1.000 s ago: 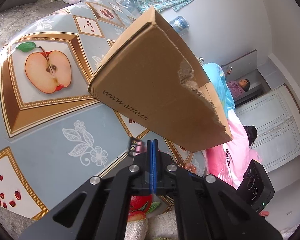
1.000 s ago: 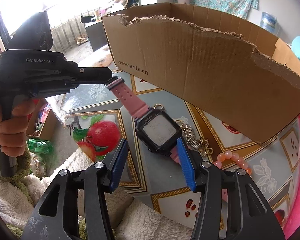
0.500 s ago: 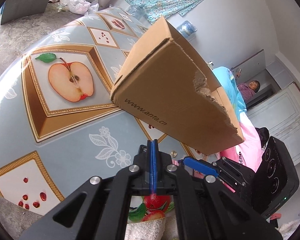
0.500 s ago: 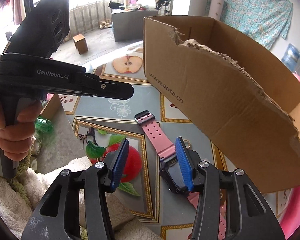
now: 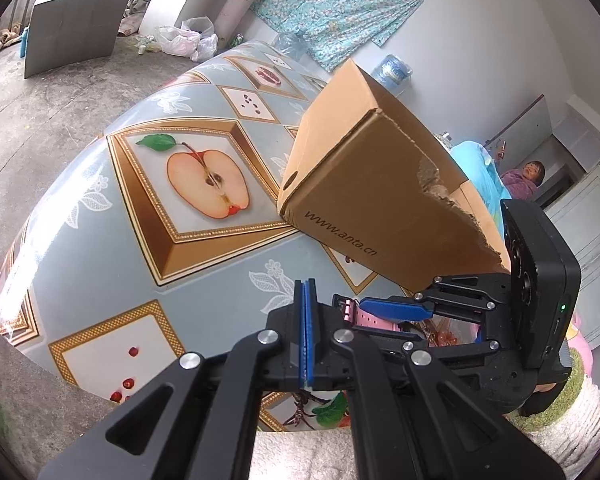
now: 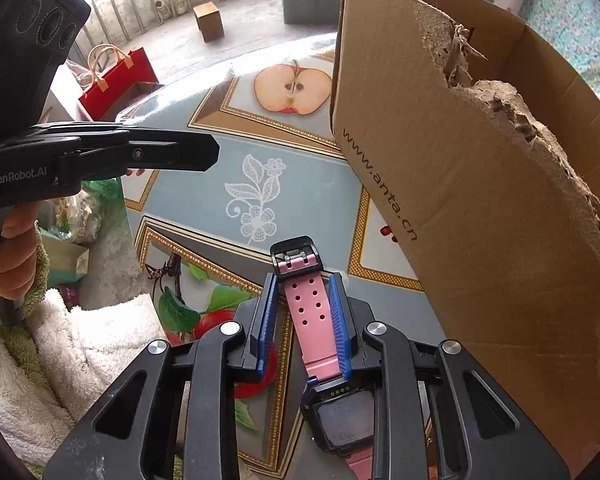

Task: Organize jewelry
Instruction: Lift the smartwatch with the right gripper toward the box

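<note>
A pink-strapped watch with a black face lies on the table, and its strap runs between the blue pads of my right gripper. The jaws stand close on both sides of the strap, with a small gap on the left. The watch strap also shows in the left wrist view, under the right gripper's blue finger. My left gripper is shut and empty, held above the table to the left of the watch. A torn cardboard box stands open just right of the watch.
The round table has a blue cloth with fruit pictures. Pink beads lie near the box. A red bag and a small box stand on the floor. A person sits at the far right.
My right gripper moved forward over the watch and narrowed around its pink strap. My left gripper let go of the strap end, pulled back to the left and stayed shut.
</note>
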Demonstrator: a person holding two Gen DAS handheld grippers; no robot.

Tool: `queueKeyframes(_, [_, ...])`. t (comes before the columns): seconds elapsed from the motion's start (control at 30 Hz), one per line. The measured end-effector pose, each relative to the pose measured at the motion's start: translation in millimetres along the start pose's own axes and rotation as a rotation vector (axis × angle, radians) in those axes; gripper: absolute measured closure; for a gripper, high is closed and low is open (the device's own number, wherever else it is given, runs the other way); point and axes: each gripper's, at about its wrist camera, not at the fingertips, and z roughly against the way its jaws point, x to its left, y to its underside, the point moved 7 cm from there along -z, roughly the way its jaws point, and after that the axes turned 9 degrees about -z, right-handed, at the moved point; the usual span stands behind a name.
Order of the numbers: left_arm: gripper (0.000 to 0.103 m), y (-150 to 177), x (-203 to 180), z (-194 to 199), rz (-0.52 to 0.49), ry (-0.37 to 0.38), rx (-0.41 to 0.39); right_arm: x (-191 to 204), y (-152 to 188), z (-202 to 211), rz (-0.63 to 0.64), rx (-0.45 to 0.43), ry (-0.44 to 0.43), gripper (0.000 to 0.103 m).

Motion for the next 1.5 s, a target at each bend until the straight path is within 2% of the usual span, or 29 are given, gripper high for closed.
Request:
queueKeyframes(0.03, [0.103,0,0,1,-0.003,0.000,-0.002,0,0,3,-0.004,-0.011,0.001,0.086])
queueKeyframes(0.2, [0.103,1,-10,4,-0.050,0.025,-0.012,-7,-4,23,-0.067,-0.064,-0.021,0.086])
queueKeyframes(0.3, [0.103,4,-22,2,-0.080,0.079,-0.009,-11,0,40,-0.088,-0.103,-0.027,0.086])
queueKeyframes(0.37, [0.101,6,-28,-3,-0.047,0.155,0.011,-13,1,47,-0.097,-0.124,-0.030,0.086])
queueKeyframes(0.47, [0.088,2,-30,-16,0.062,0.284,0.038,-15,2,52,-0.117,-0.146,-0.041,0.086])
queueKeyframes(0.6, [0.071,-4,-31,-38,0.167,0.404,0.088,-18,5,55,-0.129,-0.165,-0.048,0.086])
queueKeyframes(0.63, [0.070,-4,-32,-44,0.188,0.420,0.107,-17,3,53,-0.130,-0.169,-0.049,0.086])
queueKeyframes(0.73, [0.069,-3,-32,-62,0.238,0.429,0.159,-16,0,47,-0.135,-0.177,-0.056,0.086])
queueKeyframes(0.83, [0.071,-7,-35,-71,0.252,0.430,0.169,-18,1,45,-0.144,-0.179,-0.061,0.086])
queueKeyframes(0.87, [0.073,-8,-36,-73,0.251,0.429,0.168,-19,2,45,-0.146,-0.178,-0.063,0.086])
queueKeyframes(0.97, [0.093,-10,-40,-76,0.256,0.442,0.169,-20,3,42,-0.153,-0.175,-0.069,0.086])
queueKeyframes(1.1, [0.099,-15,-45,-75,0.242,0.424,0.149,-19,3,40,-0.174,-0.173,-0.062,0.085])
queueKeyframes(1.17, [0.099,-17,-48,-76,0.239,0.414,0.146,-23,3,41,-0.191,-0.180,-0.059,0.083])
queueKeyframes(1.23, [0.099,-17,-50,-75,0.245,0.415,0.148,-23,4,38,-0.198,-0.179,-0.032,0.071])
queueKeyframes(1.27, [0.099,-17,-50,-75,0.248,0.415,0.149,-22,5,36,-0.197,-0.177,-0.024,0.070])
queueKeyframes(1.47, [0.099,-14,-57,-73,0.245,0.430,0.148,-16,9,24,-0.219,-0.166,0.029,0.071])
queueKeyframes(1.5, [0.099,-14,-56,-73,0.242,0.431,0.146,-17,9,24,-0.235,-0.171,0.039,0.076])
